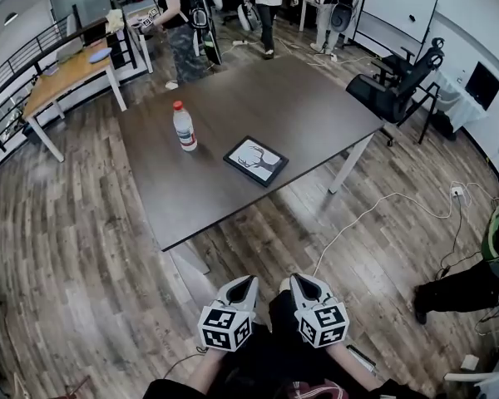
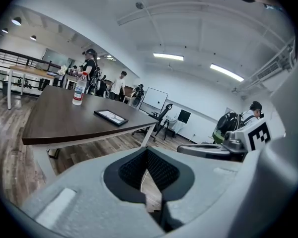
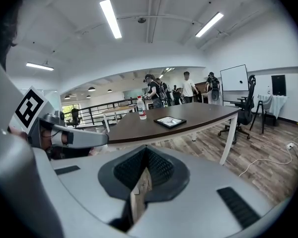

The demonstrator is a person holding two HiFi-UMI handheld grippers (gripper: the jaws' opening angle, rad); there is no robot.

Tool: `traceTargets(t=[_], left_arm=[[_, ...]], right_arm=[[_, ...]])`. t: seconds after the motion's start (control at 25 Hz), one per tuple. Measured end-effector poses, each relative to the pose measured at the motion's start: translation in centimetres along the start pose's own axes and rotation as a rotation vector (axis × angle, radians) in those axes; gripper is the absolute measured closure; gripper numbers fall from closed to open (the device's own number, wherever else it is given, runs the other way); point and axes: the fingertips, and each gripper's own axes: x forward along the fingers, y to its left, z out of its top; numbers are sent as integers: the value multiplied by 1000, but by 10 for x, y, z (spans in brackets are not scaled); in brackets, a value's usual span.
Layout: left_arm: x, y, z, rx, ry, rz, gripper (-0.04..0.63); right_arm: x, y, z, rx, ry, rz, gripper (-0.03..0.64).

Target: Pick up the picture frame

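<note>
Head view: dark brown surface (image 1: 233,198) on white legs, wood-plank floor (image 1: 83,248) all round.
Frame position: picture frame (image 1: 256,160) lies flat on the surface, toward its near right part, close to the edge.
Frame look: black border, pale picture with a dark branching or antlered figure; any lettering is too small to tell.
Bottle: clear bottle (image 1: 184,127) stands upright left of the picture frame, apart from it; red cap, white label band, print too small to read.
Left side: left gripper (image 1: 246,281) sits low in the picture, off the surface and well short of its near edge, pointing toward it.
Right side: right gripper (image 1: 299,279) is just beside the left gripper, pointing the same way, also short of the surface.
Marker cubes: black-and-white square code patterns on the back of each gripper.
Left gripper view: jaws pressed together, only a thin slit of floor between the pads, nothing pinched; picture frame (image 2: 111,116) and bottle (image 2: 79,89) ahead on the surface.
Right gripper view: jaws pressed together with a narrow wedge of floor showing, nothing pinched; picture frame (image 3: 170,121) ahead, beyond the surface edge, bottle (image 3: 141,108) behind it.
Surroundings: black office chair (image 1: 395,86) near the far right corner, light wooden desk (image 1: 66,73) at far left, whiteboard (image 1: 399,2) at the back, white cable (image 1: 374,210) on the floor.
People: several stand beyond the far end; one more at the right edge.
</note>
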Motion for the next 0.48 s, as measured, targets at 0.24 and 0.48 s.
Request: traceTargets(t=[0.24, 0.48], left_arm=[[5, 24, 6, -27, -9, 85, 588], [20, 39, 15, -55, -8, 131, 588]], right_arm=[[21, -3, 9, 31, 2, 41, 611], [41, -12, 17, 23, 11, 95, 611]])
